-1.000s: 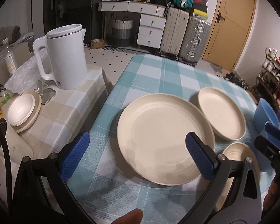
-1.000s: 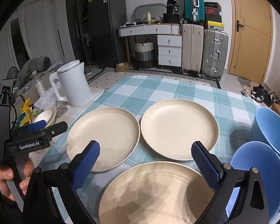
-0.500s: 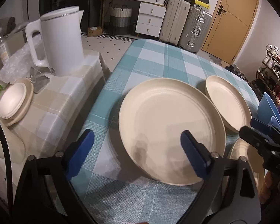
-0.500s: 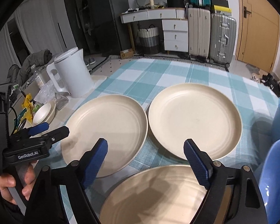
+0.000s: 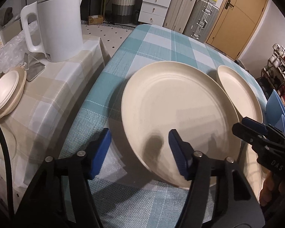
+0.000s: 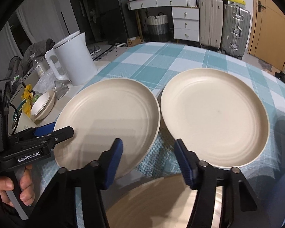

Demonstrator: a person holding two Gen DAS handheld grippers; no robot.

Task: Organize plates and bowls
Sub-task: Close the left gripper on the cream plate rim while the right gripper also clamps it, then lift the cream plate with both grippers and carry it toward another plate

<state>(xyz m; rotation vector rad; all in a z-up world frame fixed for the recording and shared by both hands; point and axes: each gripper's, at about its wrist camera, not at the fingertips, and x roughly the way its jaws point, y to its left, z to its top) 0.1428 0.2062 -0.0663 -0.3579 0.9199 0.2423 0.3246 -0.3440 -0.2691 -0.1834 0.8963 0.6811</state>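
Change since earlier: both hand-held grippers have come lower and nearer the plates, and their jaws have just been closing from wide to about half open.
Left hand-held gripper (image 5: 140,152): half open, gripping nothing; the near rim of the left plate lies between its blue pads, with the right pad over the plate and the left pad over the cloth, and no pad presses on the rim.
Right hand-held gripper (image 6: 148,157): half open, holding nothing; its pads hover above the gap where the 3 plates come together.
Left plate (image 5: 176,114): cream, flat on the table (image 5: 161,43) under a teal check cloth, near its left edge.
Right plate (image 6: 214,115): cream, just beside the left plate, rims close; whether they touch I cannot tell.
Near plate (image 6: 157,205): cream, closest to the camera in the right wrist view, partly hidden by the gripper.
Blue bowls (image 5: 275,108): at the table's right edge, cut off by the frame.
Kettle (image 5: 57,24): white, on a beige-check side table, well apart from the plates.
Small bowls (image 5: 4,91): stacked near the kettle.
Person's hand (image 6: 19,186): wrapped around the left gripper's handle.
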